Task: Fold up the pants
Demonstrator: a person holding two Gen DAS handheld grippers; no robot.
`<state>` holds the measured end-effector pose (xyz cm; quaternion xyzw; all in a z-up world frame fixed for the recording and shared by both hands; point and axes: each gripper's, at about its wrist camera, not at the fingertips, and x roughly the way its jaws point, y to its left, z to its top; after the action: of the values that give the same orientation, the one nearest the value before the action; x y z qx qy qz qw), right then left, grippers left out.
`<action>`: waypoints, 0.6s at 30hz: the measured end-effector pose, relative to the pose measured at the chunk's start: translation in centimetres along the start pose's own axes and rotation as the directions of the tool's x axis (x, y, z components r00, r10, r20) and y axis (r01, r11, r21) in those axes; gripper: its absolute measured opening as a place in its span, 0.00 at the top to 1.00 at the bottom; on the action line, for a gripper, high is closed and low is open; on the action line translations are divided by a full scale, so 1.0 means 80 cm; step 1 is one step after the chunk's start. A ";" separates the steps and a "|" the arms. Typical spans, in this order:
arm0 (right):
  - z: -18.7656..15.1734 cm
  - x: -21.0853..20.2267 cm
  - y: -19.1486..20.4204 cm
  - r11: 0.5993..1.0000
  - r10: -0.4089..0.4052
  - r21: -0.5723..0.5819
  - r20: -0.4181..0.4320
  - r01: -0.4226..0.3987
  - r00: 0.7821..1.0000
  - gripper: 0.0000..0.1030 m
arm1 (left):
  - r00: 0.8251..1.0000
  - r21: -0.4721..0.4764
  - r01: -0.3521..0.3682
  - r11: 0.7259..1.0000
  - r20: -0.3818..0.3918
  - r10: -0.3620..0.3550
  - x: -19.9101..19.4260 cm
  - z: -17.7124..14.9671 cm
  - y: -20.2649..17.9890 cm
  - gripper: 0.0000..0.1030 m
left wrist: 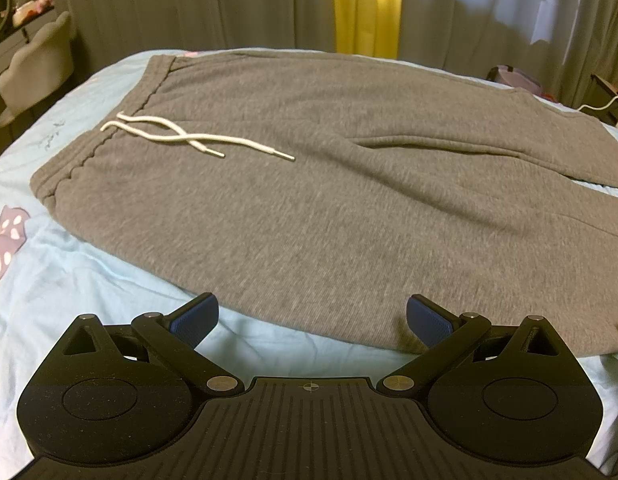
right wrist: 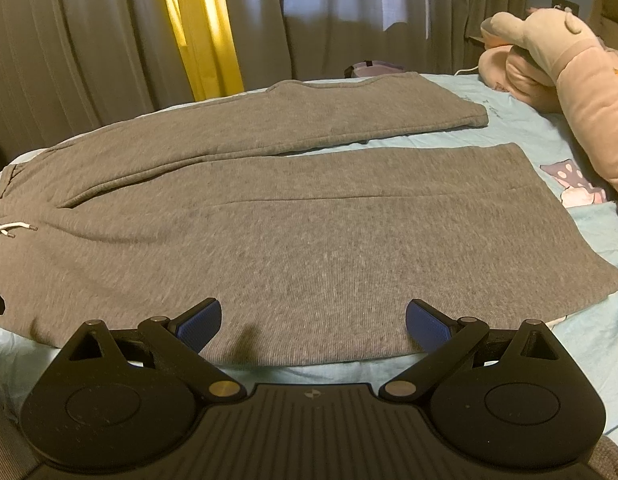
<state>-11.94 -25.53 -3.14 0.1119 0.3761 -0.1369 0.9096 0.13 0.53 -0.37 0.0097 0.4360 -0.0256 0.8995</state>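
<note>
Grey sweatpants (left wrist: 309,200) lie flat and unfolded on a light blue bed (left wrist: 69,280), waistband at the left with a white drawstring (left wrist: 181,136). In the right wrist view the pants (right wrist: 309,232) show both legs spread apart, running to the right. My left gripper (left wrist: 312,318) is open and empty, just above the near edge of the pants by the waist end. My right gripper (right wrist: 313,322) is open and empty, over the near edge of the near leg.
A large pink plush toy (right wrist: 569,60) lies at the right end of the bed beyond the leg cuffs. Grey and yellow curtains (right wrist: 197,28) hang behind the bed. A grey chair (left wrist: 33,68) stands off the bed's far left.
</note>
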 end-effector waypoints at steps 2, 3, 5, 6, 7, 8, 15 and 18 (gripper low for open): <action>0.000 0.001 0.001 1.000 -0.001 -0.005 -0.002 0.001 1.000 0.04 | 1.000 -0.004 0.004 1.000 -0.006 -0.004 0.000 0.000 0.000 0.00; 0.000 0.001 0.002 1.000 -0.001 -0.008 -0.003 0.001 1.000 0.04 | 1.000 -0.003 0.002 1.000 -0.003 -0.002 0.000 0.000 0.000 0.00; 0.000 0.001 0.003 1.000 -0.002 -0.015 0.006 0.002 1.000 0.04 | 1.000 -0.006 0.006 1.000 -0.003 -0.006 -0.001 0.000 -0.001 0.00; 0.000 0.001 0.004 1.000 -0.002 -0.019 0.006 0.003 1.000 0.04 | 1.000 -0.012 0.013 1.000 -0.012 -0.013 -0.001 0.001 0.000 0.00; 0.000 0.001 0.004 1.000 -0.003 -0.022 0.006 0.004 1.000 0.04 | 1.000 -0.010 0.010 1.000 -0.009 -0.010 -0.001 0.001 0.000 0.00; 0.000 0.001 0.005 1.000 -0.004 -0.023 0.006 0.004 1.000 0.04 | 1.000 -0.009 0.009 1.000 -0.007 -0.009 -0.001 0.002 0.000 0.00; 0.000 0.001 0.005 1.000 -0.005 -0.019 0.004 0.005 1.000 0.04 | 1.000 -0.013 0.011 1.000 0.000 -0.011 -0.002 0.003 0.002 0.00; 0.001 0.000 0.006 1.000 -0.002 -0.026 0.008 0.003 1.000 0.04 | 1.000 -0.012 0.005 1.000 0.007 -0.005 -0.003 0.003 0.001 0.00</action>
<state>-11.76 -25.09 -3.03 0.0990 0.3744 -0.1335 0.9122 0.19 0.64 -0.06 0.0031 0.4332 -0.0253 0.9010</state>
